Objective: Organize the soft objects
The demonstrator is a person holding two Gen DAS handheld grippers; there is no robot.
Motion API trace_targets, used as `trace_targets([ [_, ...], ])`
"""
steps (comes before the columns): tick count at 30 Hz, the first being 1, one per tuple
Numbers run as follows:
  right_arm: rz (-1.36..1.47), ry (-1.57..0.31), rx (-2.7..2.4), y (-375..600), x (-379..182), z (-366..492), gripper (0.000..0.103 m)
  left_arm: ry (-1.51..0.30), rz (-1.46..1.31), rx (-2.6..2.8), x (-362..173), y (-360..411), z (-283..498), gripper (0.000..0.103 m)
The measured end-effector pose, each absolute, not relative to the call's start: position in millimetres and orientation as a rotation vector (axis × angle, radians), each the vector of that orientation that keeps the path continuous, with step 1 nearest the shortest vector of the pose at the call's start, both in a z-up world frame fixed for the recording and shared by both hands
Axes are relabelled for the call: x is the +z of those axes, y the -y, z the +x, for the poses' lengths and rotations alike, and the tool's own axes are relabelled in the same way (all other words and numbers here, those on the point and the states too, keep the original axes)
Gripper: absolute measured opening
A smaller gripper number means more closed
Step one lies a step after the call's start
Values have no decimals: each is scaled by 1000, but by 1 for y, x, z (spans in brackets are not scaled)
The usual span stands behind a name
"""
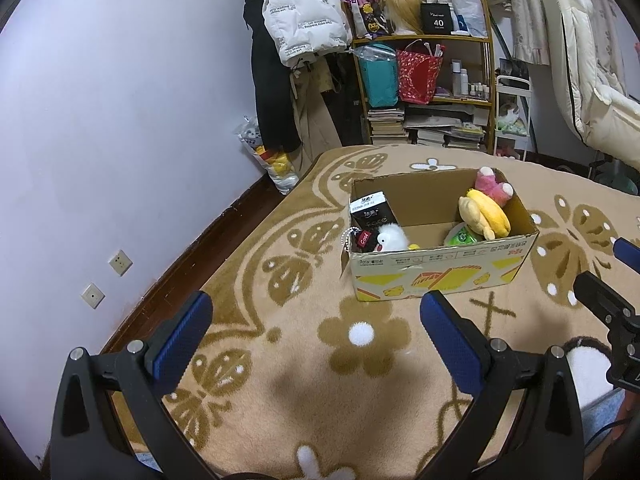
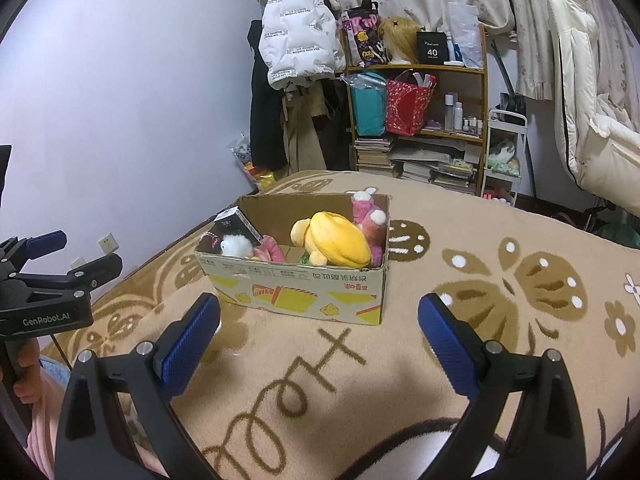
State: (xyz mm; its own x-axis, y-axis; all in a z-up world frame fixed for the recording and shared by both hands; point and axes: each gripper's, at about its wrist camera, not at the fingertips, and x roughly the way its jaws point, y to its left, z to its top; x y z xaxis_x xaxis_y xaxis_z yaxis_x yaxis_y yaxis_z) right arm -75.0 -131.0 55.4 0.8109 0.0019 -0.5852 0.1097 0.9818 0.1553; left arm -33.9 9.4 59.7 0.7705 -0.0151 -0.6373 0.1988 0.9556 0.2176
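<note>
the left tool (image 1: 316, 322) is seen spread wide over the patterned blanket (image 1: 280, 380) with nothing between its blue pads, and the right tool (image 2: 319, 326) is likewise wide open and empty. ahead of both, a single cardboard box (image 2: 296, 292) rests on the blanket, and the soft things are already gathered inside it.

going left to right across the box, one black tissue pack (image 2: 238, 224) is leaned in the near-left corner, one small dark charm marked "cool" (image 1: 365, 239) hangs at the rim beside one white fluffy toy (image 2: 238, 246), one pink item (image 2: 270, 252) lies low in the middle, one green object (image 1: 464, 236) is partly hidden beneath, one yellow plush (image 2: 334, 242) fills the right half, and one pink plush (image 2: 370, 220) is propped in the far-right corner. the green object is too covered to be named, possibly a packet.

no loose soft thing is shown on the blanket near the tools, so the sorting is judged nearly or wholly finished. if a last tidy is intended, the yellow plush, which rides above the rim, would best be pressed down gently from above with the right tool kept open, while the box wall is steadied by the left tool so it is not slid across the blanket
</note>
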Motion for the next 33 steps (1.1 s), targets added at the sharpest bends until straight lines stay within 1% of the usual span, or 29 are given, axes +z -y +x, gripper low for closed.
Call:
trace_targets([
  [33,181,-627,-55,132,53,-75,103,-698,292,-121,58,-8,-34,103],
])
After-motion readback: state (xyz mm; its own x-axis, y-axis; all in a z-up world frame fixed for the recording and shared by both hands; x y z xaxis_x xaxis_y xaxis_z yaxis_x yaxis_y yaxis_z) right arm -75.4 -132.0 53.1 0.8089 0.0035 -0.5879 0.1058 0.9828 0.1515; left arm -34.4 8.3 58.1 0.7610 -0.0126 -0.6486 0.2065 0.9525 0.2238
